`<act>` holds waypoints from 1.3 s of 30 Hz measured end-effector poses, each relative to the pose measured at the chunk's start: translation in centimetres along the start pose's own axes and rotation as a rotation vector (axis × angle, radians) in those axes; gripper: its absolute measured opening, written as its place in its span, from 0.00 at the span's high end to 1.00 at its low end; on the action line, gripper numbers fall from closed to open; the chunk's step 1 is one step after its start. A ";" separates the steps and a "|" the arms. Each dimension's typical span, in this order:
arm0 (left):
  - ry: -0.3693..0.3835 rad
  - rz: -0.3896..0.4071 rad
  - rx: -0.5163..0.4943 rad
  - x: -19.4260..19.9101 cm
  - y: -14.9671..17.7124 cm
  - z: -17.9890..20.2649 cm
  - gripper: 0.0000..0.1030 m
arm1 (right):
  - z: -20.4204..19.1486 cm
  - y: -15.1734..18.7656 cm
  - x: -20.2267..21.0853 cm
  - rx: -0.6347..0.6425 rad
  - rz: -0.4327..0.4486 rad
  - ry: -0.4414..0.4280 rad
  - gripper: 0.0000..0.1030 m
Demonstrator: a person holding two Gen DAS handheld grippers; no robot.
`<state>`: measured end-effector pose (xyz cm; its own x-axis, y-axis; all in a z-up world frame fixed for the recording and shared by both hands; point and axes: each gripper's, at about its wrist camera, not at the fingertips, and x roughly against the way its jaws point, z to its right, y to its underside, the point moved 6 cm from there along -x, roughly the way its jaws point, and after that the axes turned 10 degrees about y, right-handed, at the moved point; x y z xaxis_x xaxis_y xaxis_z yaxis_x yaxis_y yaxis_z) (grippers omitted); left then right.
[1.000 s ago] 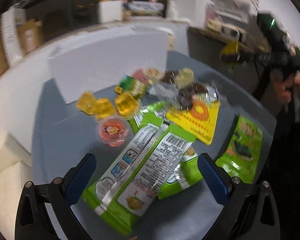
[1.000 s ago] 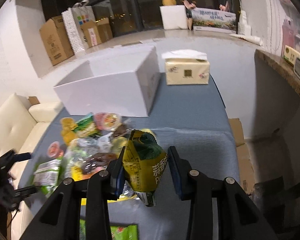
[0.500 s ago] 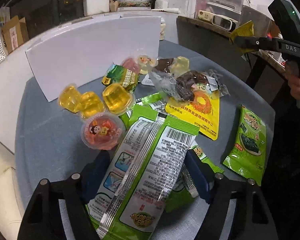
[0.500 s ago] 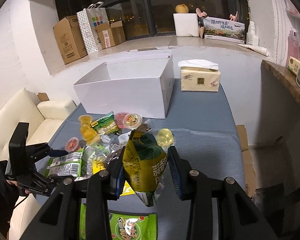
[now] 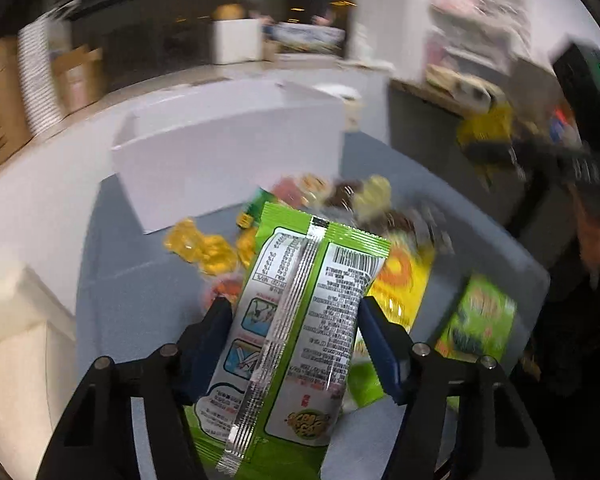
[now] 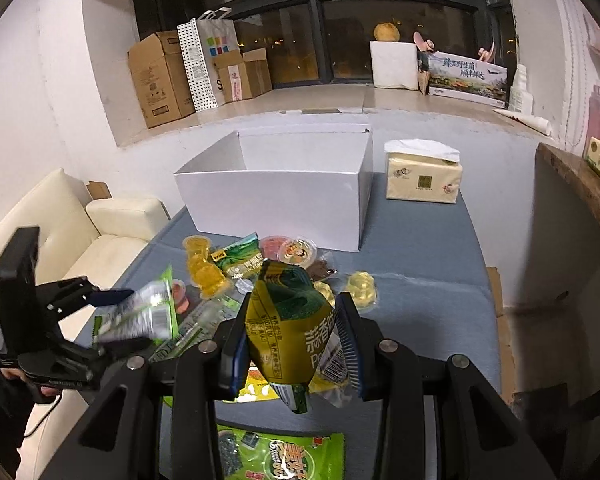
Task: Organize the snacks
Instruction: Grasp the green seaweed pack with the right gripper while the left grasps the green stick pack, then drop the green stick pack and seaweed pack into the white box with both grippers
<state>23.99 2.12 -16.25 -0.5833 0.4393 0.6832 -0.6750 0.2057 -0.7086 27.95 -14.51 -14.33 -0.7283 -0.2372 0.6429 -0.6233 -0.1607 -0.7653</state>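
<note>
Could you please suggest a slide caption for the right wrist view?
Right tool holding a yellow-green snack bag before the open white box.

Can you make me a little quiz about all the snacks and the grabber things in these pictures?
1. True or false: the white box already has snacks inside.
2. Which packet does the right hand-held gripper hold? A) red B) olive-yellow C) blue
3. Fill in: the left hand-held gripper is closing on a green packet turned so its ____ faces the camera.

Key:
1. False; the part of the inside that shows looks empty.
2. B, the olive-yellow packet.
3. Back, with its barcode and seam.
</note>
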 end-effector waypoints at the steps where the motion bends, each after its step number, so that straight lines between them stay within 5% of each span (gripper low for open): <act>1: -0.044 0.033 0.035 0.7 -0.7 -0.1 0.32 | -0.2 -0.1 0.1 0.002 0.005 0.000 0.59; 9: -0.145 0.176 0.136 3.4 -5.4 0.4 0.33 | -1.0 -1.9 0.5 0.014 0.042 0.009 0.59; 17: -0.126 0.246 0.221 2.5 -12.5 -3.0 0.33 | -0.2 -7.7 -0.8 -0.028 0.098 0.007 0.59; 25: -0.165 0.250 0.238 -2.2 -21.3 -9.7 0.32 | 0.5 -15.1 -8.4 -0.089 0.070 0.004 0.59; 31: -0.174 0.186 0.274 -7.7 -23.9 -14.1 0.31 | 0.4 -17.6 -15.2 -0.087 0.014 0.027 0.59; 34: -0.176 0.149 0.295 -9.7 -23.8 -15.6 0.19 | 0.6 -17.9 -17.1 -0.103 -0.012 0.016 0.52; 36: -0.180 0.135 0.297 -10.4 -23.6 -16.3 0.06 | 1.0 -18.0 -17.5 -0.110 0.003 0.044 0.14; 39: -0.210 0.167 0.277 -10.1 -23.4 -16.7 0.00 | 1.6 -18.2 -17.2 -0.141 0.041 0.046 0.00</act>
<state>53.20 7.44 -9.48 -0.7561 0.2520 0.6040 -0.6426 -0.1106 -0.7582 52.28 -9.05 -11.47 -0.7640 -0.1966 0.6145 -0.6243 -0.0153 -0.7810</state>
